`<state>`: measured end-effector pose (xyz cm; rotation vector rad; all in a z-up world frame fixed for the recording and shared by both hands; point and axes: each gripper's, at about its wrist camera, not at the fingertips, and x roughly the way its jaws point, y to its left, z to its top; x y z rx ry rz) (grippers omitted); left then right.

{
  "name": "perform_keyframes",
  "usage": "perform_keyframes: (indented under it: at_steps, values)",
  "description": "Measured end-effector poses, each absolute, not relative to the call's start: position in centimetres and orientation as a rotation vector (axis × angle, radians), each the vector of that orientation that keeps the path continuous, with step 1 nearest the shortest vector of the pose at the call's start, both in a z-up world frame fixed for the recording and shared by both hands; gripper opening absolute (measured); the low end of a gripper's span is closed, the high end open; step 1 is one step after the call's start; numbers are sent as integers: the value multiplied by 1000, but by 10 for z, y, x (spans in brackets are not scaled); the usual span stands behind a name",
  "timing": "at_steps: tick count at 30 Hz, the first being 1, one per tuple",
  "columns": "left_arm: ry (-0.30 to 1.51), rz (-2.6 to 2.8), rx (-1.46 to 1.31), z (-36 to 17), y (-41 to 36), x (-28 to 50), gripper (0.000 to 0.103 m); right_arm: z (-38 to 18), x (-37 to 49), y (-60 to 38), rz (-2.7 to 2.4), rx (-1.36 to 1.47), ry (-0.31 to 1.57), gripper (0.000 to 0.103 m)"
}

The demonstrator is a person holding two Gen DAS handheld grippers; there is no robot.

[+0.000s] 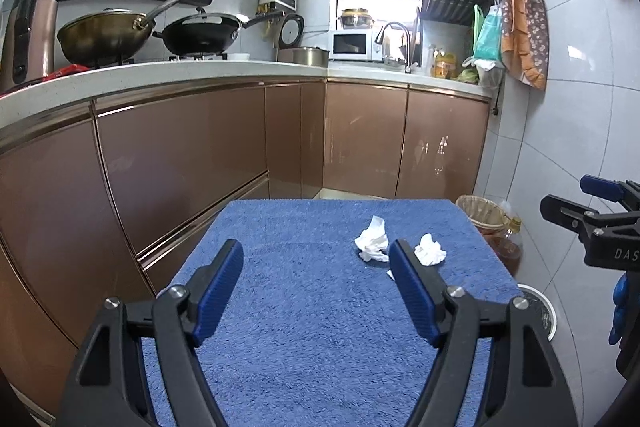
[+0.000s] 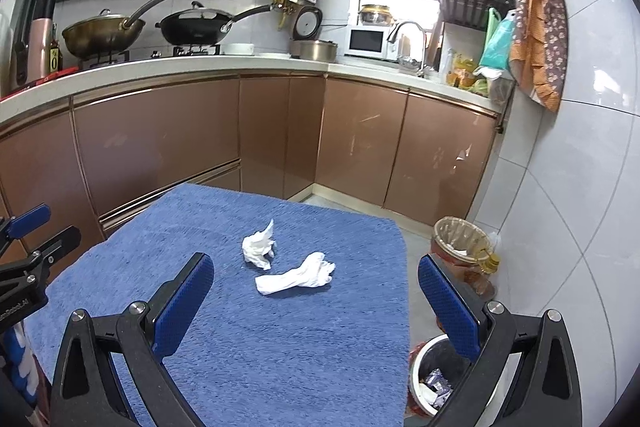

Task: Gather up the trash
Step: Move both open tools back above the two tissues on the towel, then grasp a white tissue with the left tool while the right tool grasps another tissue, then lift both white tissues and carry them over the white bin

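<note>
Right wrist view: right claw (image 2: 316, 283) gapes wide and empty, two crumpled tissues (image 2: 296, 277) mid-frame on the blue-towelled desk (image 2: 280, 347). Left claw (image 1: 316, 267) likewise spread, empty. Trash bin (image 2: 430, 383) lower right.

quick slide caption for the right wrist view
Open right gripper poised over two crumpled tissues on a blue towel, bins beside it.

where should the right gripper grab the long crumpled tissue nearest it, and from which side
Grip the long crumpled tissue at its bunched, thicker end toward the wicker bin, coming from above with the right gripper, fingers straddling its narrow width. It lies flat on the blue towel, so its flatter tail gives less to pinch. The jaws already stand open and empty.
</note>
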<state>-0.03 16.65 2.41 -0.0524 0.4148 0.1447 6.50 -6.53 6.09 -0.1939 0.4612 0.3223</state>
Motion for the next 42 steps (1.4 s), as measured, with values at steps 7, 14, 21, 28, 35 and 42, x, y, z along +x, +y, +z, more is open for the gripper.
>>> perform_keyframes:
  at_steps: [7, 14, 21, 28, 35, 42]
  values:
    - [487, 136, -32, 4, 166, 39, 74, 37, 94, -61, 350, -181, 523, 103]
    - [599, 94, -10, -30, 165, 106, 74, -1, 138, -59, 367, -156, 614, 103]
    - [725, -26, -20, -70, 167, 194, 74, -48, 203, -61, 410, -84, 739, 93]
    - [803, -116, -28, -102, 148, 271, 74, -94, 262, -58, 451, -9, 856, 75]
    - [865, -141, -25, -129, 134, 300, 48, -117, 280, -54, 501, 3, 901, 39]
    - [860, -126, -6, -132, 126, 294, 24, -117, 275, -49, 548, -28, 882, 10]
